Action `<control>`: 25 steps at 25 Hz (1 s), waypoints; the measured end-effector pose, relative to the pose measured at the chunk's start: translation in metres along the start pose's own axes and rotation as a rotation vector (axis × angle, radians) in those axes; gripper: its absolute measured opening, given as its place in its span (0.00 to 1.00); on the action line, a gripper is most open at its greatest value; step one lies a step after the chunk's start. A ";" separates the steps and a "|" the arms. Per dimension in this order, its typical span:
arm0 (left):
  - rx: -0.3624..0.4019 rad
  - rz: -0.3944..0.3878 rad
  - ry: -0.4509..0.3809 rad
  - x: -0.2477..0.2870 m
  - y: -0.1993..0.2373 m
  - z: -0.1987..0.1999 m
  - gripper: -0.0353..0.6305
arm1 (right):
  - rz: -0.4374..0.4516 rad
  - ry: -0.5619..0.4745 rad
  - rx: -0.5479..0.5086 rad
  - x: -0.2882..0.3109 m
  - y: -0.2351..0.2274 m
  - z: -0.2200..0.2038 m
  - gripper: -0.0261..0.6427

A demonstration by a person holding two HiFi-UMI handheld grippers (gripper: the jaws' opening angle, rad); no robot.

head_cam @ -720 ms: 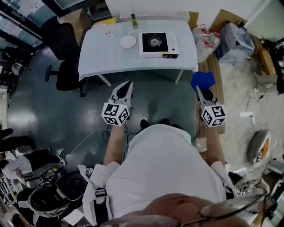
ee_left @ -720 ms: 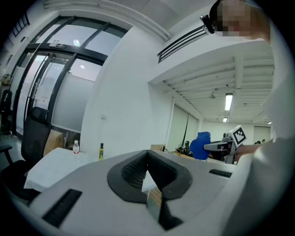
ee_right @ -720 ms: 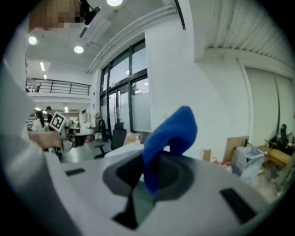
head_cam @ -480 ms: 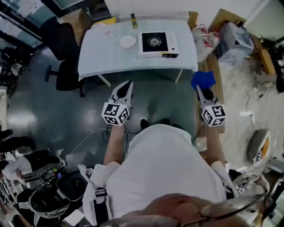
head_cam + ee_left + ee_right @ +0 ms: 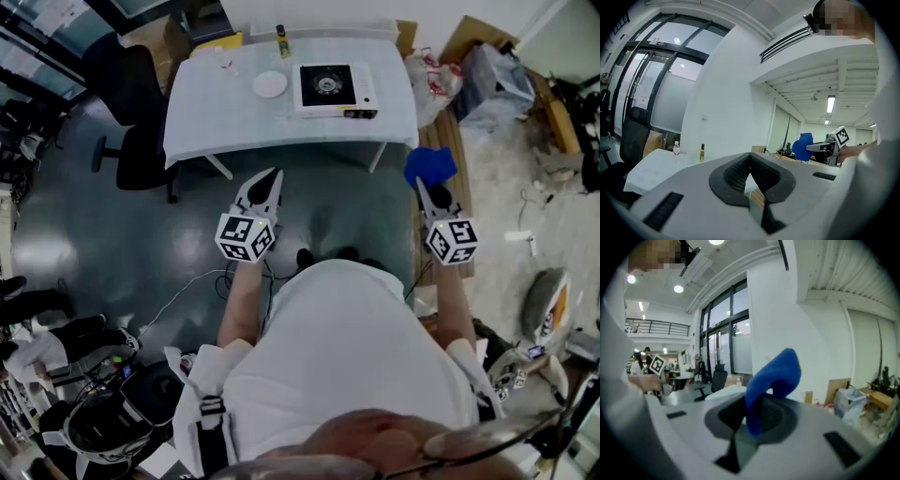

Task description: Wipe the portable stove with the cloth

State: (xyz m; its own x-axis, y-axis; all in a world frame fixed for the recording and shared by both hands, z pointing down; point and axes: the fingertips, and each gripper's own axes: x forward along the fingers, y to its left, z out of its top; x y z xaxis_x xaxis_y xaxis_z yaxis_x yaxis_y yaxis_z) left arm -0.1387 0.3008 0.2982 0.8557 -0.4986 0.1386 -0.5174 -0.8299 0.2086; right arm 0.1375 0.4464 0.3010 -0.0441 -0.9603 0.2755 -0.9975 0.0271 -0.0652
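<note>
The portable stove (image 5: 334, 87), white with a black top and one round burner, sits on the right part of a pale table (image 5: 206, 122) far ahead of me. Both grippers hang over the floor well short of that table. My right gripper (image 5: 420, 190) is shut on a blue cloth (image 5: 429, 167), which sticks up from the jaws as a folded lump (image 5: 771, 380) in the right gripper view. My left gripper (image 5: 270, 180) is shut with nothing in it; its ribbed pads (image 5: 740, 172) meet at the tip.
A white plate (image 5: 270, 84), a small yellow bottle (image 5: 281, 42) and a water bottle (image 5: 225, 62) share the table. A black office chair (image 5: 131, 112) stands at its left. Bags and cardboard (image 5: 487, 66) crowd the right side. Grey floor (image 5: 319, 216) lies between me and the table.
Almost nothing: the head view has shifted a little, so the table sits slightly higher in it. Both grippers keep their place and the cloth stays held.
</note>
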 end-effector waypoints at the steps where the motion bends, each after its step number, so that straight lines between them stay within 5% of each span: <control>1: 0.000 -0.001 0.002 0.000 0.002 0.000 0.10 | -0.002 0.002 -0.001 0.001 0.001 0.000 0.16; 25: 0.022 -0.081 0.040 -0.034 0.065 -0.008 0.10 | -0.073 0.011 -0.006 0.021 0.076 -0.004 0.16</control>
State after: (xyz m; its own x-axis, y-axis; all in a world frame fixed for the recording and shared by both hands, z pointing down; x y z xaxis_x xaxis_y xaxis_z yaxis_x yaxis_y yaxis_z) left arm -0.2015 0.2661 0.3145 0.8933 -0.4196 0.1610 -0.4458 -0.8725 0.1998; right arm 0.0602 0.4296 0.3056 0.0277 -0.9566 0.2901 -0.9984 -0.0408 -0.0389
